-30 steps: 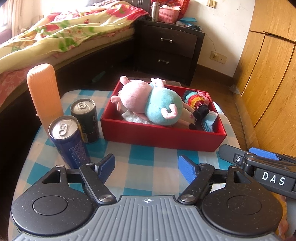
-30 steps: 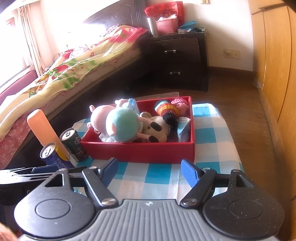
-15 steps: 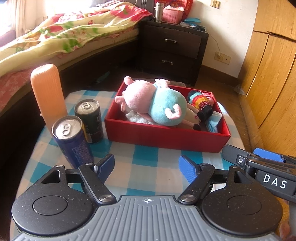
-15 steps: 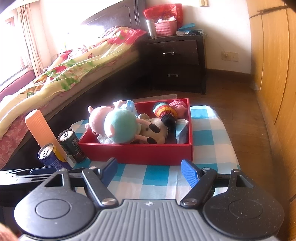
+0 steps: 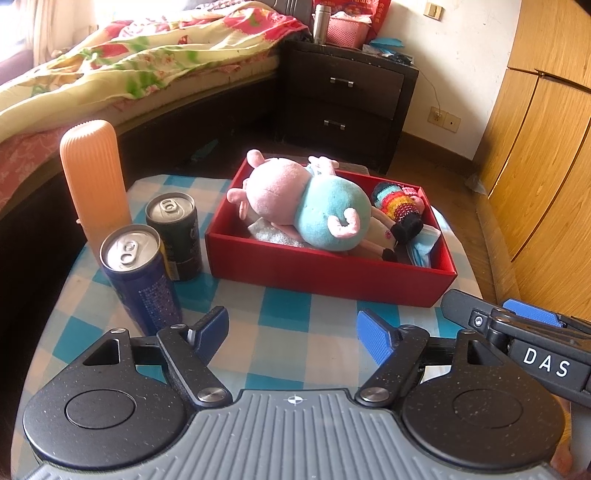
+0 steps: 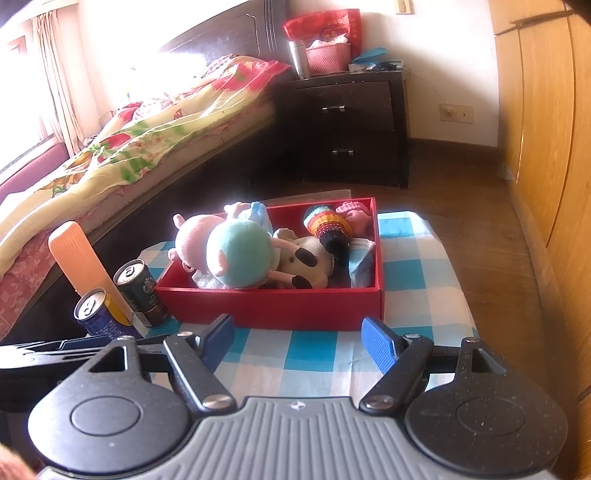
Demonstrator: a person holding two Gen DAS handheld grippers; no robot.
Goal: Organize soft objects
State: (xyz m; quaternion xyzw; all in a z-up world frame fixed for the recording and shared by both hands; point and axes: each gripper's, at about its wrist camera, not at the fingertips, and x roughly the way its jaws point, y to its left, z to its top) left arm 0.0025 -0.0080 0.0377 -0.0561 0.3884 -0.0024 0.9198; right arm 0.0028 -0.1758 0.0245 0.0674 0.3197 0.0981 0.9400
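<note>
Left gripper [image 5: 291, 330] short of red box [image 5: 325, 271]

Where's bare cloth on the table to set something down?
Free: the checked cloth strip between the red box front wall and the grippers, plus the cloth right of the box. Crowded: left edge, with blue can, dark can and orange bottle; the box is full of plush.

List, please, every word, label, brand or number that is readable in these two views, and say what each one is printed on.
"DAS": white letters on the black body of the right gripper, seen in the left wrist view.
Blue can: fine white print on its side, too small to read.
Dark can: a round emblem and label show in the right wrist view, too blurred to read.
Red bag on the nightstand: gold print, too blurred to read.
</note>
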